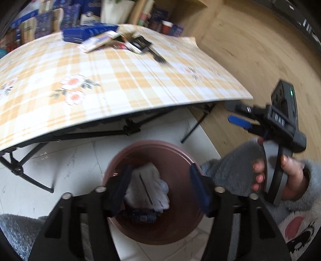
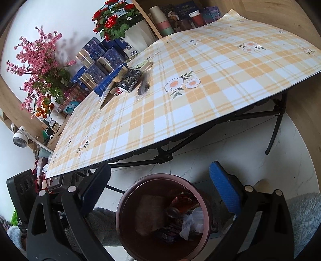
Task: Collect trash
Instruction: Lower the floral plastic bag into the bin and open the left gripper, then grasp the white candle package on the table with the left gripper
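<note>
My left gripper (image 1: 160, 180) is open right over a brown round bin (image 1: 170, 146) on the floor. A crumpled white packet (image 1: 146, 186) lies between its fingers without the pads pressing it, on top of other trash in the bin. My right gripper (image 2: 160, 170) is also open with nothing in it, above the same bin (image 2: 152, 176), which holds wrappers (image 2: 190, 222). From the left wrist view the right gripper (image 1: 237, 113) hangs to the right, held by a hand (image 1: 289, 176). On the table remain a blue box (image 2: 109, 80), a black carton (image 2: 129, 80) and a dark wrapper (image 2: 144, 86).
A folding table with a yellow plaid floral cloth (image 2: 200, 100) juts over the bin; its black legs (image 2: 274, 132) stand on white tile. Behind it are boxes (image 2: 94, 52), red and pink flowers (image 2: 114, 20), cups (image 2: 196, 18) and a small fan (image 2: 19, 138). A fuzzy grey sleeve (image 1: 230, 170) is at the right.
</note>
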Motion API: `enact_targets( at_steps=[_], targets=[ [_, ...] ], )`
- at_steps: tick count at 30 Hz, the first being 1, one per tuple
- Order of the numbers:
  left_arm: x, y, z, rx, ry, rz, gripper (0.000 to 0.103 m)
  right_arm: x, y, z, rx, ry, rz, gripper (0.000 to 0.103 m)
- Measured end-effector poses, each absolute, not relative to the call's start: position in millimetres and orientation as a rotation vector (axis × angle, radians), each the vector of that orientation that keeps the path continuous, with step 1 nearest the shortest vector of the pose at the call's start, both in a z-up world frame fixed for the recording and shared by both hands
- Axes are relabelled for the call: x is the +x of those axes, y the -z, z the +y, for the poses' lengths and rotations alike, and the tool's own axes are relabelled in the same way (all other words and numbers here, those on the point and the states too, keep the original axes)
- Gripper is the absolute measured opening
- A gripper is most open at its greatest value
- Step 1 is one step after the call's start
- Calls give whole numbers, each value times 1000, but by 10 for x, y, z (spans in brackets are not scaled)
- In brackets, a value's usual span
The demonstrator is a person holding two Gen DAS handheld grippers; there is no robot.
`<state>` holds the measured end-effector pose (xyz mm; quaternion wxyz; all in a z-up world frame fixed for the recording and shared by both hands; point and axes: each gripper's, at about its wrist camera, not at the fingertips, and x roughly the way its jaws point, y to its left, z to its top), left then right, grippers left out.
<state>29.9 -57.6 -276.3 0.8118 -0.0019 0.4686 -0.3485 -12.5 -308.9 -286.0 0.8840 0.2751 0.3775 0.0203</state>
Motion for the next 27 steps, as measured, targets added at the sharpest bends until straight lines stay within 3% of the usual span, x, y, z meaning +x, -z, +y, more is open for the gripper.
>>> enact_targets(
  at_steps=[2, 6, 27],
  targets=[
    [312, 2710, -511, -27, 708, 967, 77, -126, 2865, -3092, 574, -35, 785, 97],
    [340, 2602, -354, -68, 602, 896, 90, -136, 2855, -3114, 582, -24, 762, 97],
    [398, 2465, -172, -91, 481, 817, 93, -143, 2773, -3132, 557, 11, 706, 97]
  ],
)
